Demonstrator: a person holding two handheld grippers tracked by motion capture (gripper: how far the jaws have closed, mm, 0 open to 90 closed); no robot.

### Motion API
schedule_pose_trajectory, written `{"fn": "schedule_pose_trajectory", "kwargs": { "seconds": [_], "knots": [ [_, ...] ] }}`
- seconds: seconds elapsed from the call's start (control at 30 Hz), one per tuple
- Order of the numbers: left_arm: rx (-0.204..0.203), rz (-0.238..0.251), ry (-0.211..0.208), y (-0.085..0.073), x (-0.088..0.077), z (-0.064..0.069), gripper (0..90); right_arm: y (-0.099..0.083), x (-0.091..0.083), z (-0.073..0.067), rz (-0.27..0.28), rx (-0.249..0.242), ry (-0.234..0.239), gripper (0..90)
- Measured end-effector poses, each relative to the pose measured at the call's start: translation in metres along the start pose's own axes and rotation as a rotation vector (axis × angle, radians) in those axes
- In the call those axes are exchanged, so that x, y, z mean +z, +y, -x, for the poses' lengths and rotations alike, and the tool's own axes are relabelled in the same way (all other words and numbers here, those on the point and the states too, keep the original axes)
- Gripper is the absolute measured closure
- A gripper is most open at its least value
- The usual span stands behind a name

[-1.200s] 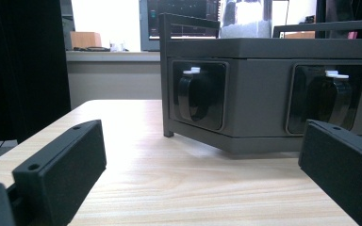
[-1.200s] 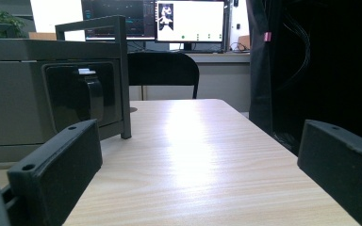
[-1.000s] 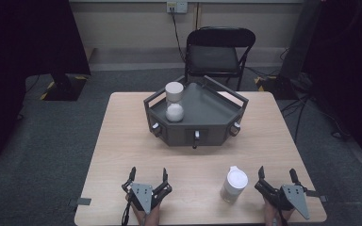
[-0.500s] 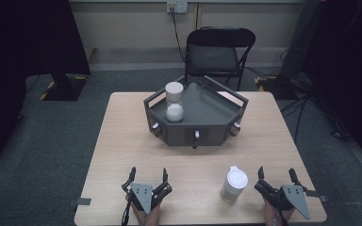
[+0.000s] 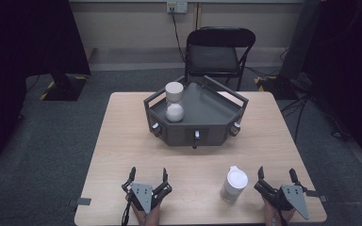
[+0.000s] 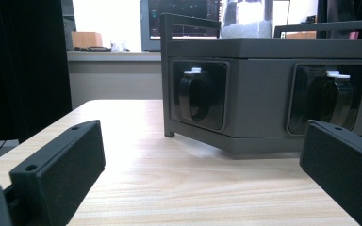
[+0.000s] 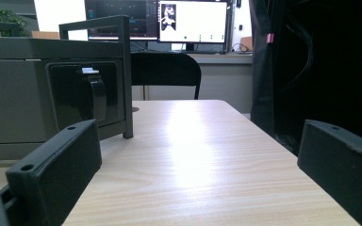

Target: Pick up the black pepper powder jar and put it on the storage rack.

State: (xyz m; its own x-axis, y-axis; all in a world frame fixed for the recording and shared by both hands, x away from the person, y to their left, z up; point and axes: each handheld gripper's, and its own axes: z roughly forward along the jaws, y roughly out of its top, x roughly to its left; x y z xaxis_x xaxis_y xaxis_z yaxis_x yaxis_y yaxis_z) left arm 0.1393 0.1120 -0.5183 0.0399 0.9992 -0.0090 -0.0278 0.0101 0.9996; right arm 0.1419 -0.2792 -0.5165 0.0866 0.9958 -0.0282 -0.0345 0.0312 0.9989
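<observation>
Nothing has shifted on the pale wooden counter (image 5: 122, 141) over the past second: both grippers rest at its near edge exactly where they were, and the white lidded plastic cup (image 5: 234, 184) has not stirred. The left gripper (image 5: 148, 178) lies with its black fingers (image 6: 59, 174) spread wide and holding nothing, the dark grey angular metal tray (image 5: 207, 110) standing well ahead of it. The right gripper (image 5: 276, 175) is just as wide open and just as empty, with the cup just beside it on its inner side, near but apart.

On the tray's deck, toward its far left, a white hourglass-shaped container (image 5: 174, 101) stands upright; round black knobs (image 6: 193, 96) sit in recesses along the tray's front faces.

The cup looks to be the thing about to be handled, and the right gripper is the natural one for it. A clean start would turn that gripper inward until the cup stands squarely between the fingers, come in low and level, and close around the body below the lid rather than on the lid's lip. The cup is tall, smooth and probably light, so a glancing touch from one finger could tip it; both should meet it together. The left gripper does best by staying clear.
</observation>
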Motion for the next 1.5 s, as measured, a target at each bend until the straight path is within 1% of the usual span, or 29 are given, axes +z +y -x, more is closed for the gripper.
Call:
{"fn": "schedule_pose_trajectory", "kwargs": {
  "seconds": [0.07, 0.1, 0.17, 0.23, 0.27, 0.3, 0.4, 0.5, 0.53, 0.73, 0.8, 0.83, 0.87, 0.9, 1.03, 1.13, 1.2, 1.33, 1.5],
  "knots": [
    [0.002, -0.003, 0.006, 0.001, 0.000, 0.001, 0.0, 0.001, 0.000, 0.003, -0.005, 0.004, 0.017, 0.0],
    [0.002, -0.004, 0.006, 0.001, 0.000, 0.001, 0.0, 0.004, 0.001, 0.005, -0.018, 0.009, 0.019, 0.0],
    [0.002, -0.003, 0.006, 0.000, 0.000, 0.001, 0.0, 0.005, 0.001, 0.006, -0.019, 0.012, 0.019, 0.0],
    [0.003, -0.003, 0.008, 0.001, 0.000, 0.001, 0.0, 0.009, -0.002, 0.009, -0.009, 0.023, 0.026, 0.0],
    [0.003, -0.003, 0.008, 0.001, 0.000, 0.001, 0.0, 0.013, -0.004, 0.014, 0.002, 0.035, 0.043, 0.0],
    [0.002, -0.003, 0.008, 0.001, 0.000, 0.001, 0.0, 0.013, -0.004, 0.014, 0.002, 0.035, 0.043, 0.0],
    [0.003, -0.003, 0.010, 0.001, 0.000, 0.002, 0.0, 0.024, -0.006, 0.022, 0.006, 0.063, 0.092, 0.0],
    [0.003, -0.003, 0.013, 0.001, 0.000, 0.002, 0.0, 0.034, -0.007, 0.024, 0.011, 0.074, 0.131, 0.0],
    [0.003, -0.003, 0.014, 0.001, 0.000, 0.002, 0.0, 0.037, -0.008, 0.025, 0.021, 0.079, 0.152, 0.0],
    [0.003, -0.003, 0.014, 0.001, 0.000, 0.002, 0.0, 0.055, -0.015, 0.019, 0.051, 0.077, 0.221, 0.0],
    [0.003, -0.003, 0.014, 0.001, 0.000, 0.002, 0.0, 0.059, -0.018, 0.016, 0.067, 0.078, 0.258, 0.0],
    [0.003, -0.003, 0.015, 0.001, 0.000, 0.002, 0.0, 0.060, -0.020, 0.014, 0.074, 0.072, 0.267, 0.0],
    [0.003, -0.003, 0.015, 0.001, 0.000, 0.003, 0.0, 0.063, -0.023, 0.011, 0.088, 0.065, 0.299, 0.0],
    [0.003, -0.003, 0.016, 0.001, 0.000, 0.003, 0.0, 0.063, -0.023, 0.011, 0.088, 0.065, 0.299, 0.0],
    [0.002, -0.002, 0.025, 0.000, 0.000, 0.004, 0.0, 0.067, -0.032, 0.000, 0.112, 0.058, 0.364, 0.0],
    [0.003, -0.002, 0.028, 0.000, 0.000, 0.005, 0.0, 0.067, -0.037, -0.008, 0.111, 0.040, 0.407, 0.0],
    [0.002, -0.001, 0.028, 0.000, 0.000, 0.004, 0.0, 0.065, -0.038, -0.013, 0.104, 0.029, 0.423, 0.0],
    [0.002, -0.002, 0.031, 0.000, 0.000, 0.005, 0.0, 0.060, -0.037, -0.019, 0.087, 0.029, 0.438, 0.2],
    [0.002, -0.002, 0.032, 0.000, 0.000, 0.005, 0.0, 0.051, -0.039, -0.025, 0.059, 0.020, 0.424, 3.9]
  ]
}}
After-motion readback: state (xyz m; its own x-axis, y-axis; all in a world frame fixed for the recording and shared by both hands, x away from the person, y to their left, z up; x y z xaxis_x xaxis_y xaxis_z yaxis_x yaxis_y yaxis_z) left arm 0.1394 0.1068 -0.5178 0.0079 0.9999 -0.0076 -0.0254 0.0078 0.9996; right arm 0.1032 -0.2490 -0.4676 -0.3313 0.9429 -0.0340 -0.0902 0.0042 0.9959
